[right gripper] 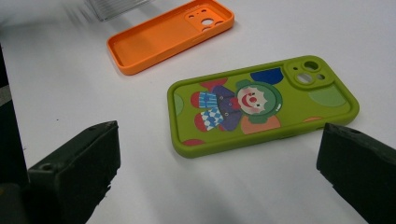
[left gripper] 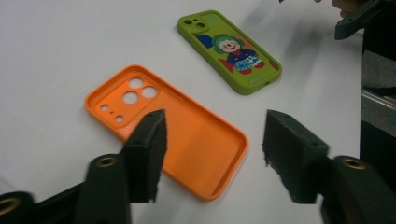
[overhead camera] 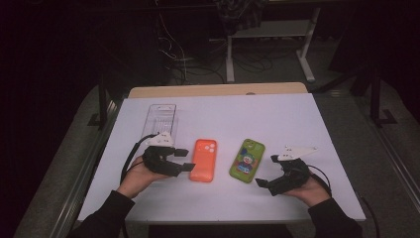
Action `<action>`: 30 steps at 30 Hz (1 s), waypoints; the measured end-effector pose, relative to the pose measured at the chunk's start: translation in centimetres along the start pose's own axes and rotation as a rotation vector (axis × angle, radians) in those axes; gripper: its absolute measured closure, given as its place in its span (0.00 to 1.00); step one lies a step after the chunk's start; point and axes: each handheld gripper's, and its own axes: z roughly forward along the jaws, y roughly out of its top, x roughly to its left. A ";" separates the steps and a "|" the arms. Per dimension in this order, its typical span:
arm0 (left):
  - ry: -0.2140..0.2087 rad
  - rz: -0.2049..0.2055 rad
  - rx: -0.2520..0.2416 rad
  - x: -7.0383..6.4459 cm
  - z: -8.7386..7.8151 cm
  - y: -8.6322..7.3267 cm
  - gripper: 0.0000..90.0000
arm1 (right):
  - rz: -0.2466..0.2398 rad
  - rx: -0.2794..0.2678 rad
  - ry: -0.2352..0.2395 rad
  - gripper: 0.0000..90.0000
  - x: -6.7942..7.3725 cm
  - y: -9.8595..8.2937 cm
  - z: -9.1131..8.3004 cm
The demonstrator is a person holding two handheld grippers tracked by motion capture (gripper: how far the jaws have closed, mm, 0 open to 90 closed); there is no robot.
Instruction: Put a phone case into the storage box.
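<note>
Tongs in both my hands are released and grip nothing, so the work is at its start as I judge it. In the high view my left gripper [overhead camera: 186, 159] sits left of centre, its jaws spread and pointing at the orange phone case [overhead camera: 203, 159], which lies flat at the middle of the frame with its hollow side up and its camera holes toward the top. My right gripper [overhead camera: 263, 184] sits at the lower right, jaws apart, aimed at the green phone case [overhead camera: 247, 160], which lies just right of centre, close beside the orange one but not touching it. In the left gripper view the orange case [left gripper: 173, 128] lies between my two black jaws, near them, though I cannot tell whether they touch it. In the right gripper view the green case [right gripper: 261, 105] with its clown picture lies face up at the centre, clear of both jaws. A clear plastic tray [overhead camera: 160, 119] rests in the upper left of the white table [overhead camera: 297, 114], apart from both cases. Neither case is lifted; grasping and moving are left to do.
</note>
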 end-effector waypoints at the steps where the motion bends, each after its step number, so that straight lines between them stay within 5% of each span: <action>1: -0.001 0.003 0.004 -0.1 0.2 0.1 0.50 | 0.001 -0.002 -0.002 0.00 0.0 0.0 0.0; 11: -0.060 0.007 0.044 -1.3 3.0 0.7 0.97 | 0.006 -0.004 0.001 0.00 0.0 0.0 -0.1; 18: -0.054 0.040 0.115 -1.9 4.9 0.8 1.00 | -0.002 -0.010 0.004 0.00 0.0 0.0 -0.1; 19: -0.057 0.013 0.104 -2.2 5.2 0.7 1.00 | -0.002 -0.010 0.004 0.00 0.0 0.0 -0.1; 30: -0.036 0.023 0.190 -2.3 7.5 -0.4 1.00 | 0.003 -0.008 0.007 0.00 0.0 0.0 -0.2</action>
